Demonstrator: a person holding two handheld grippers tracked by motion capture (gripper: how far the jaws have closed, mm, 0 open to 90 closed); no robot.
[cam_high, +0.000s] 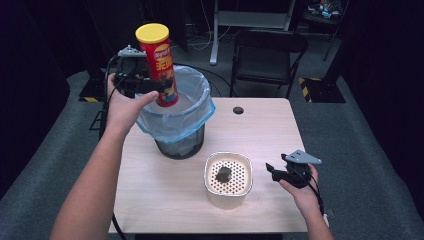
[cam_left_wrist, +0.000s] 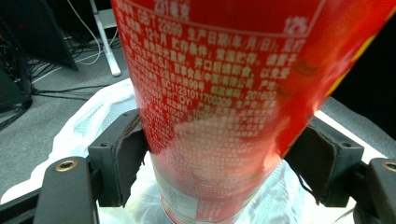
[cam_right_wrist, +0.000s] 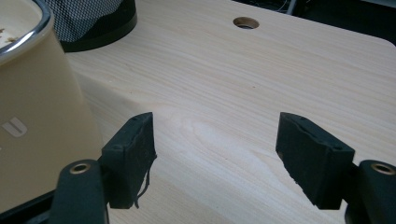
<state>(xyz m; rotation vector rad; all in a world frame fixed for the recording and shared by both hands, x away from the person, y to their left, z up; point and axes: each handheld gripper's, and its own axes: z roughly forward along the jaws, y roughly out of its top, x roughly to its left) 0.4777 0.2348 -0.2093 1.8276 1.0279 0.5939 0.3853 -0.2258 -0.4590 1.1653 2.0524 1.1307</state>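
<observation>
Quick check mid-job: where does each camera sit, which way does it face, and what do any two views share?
High view: above the person's side, looking forward and down on the table; both forearms and grippers show.
Left gripper view: rides the left gripper, looking along its fingers at the can over the bin.
Right gripper view: rides the right gripper, looking over bare table, open fingers low.
Shared: high and left views both show can and bin.

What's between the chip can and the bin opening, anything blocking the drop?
Nothing visible. The left gripper holds the chip can upright over the lined bin; its mouth is open below. The cream container sits apart, nearer the person.
</observation>
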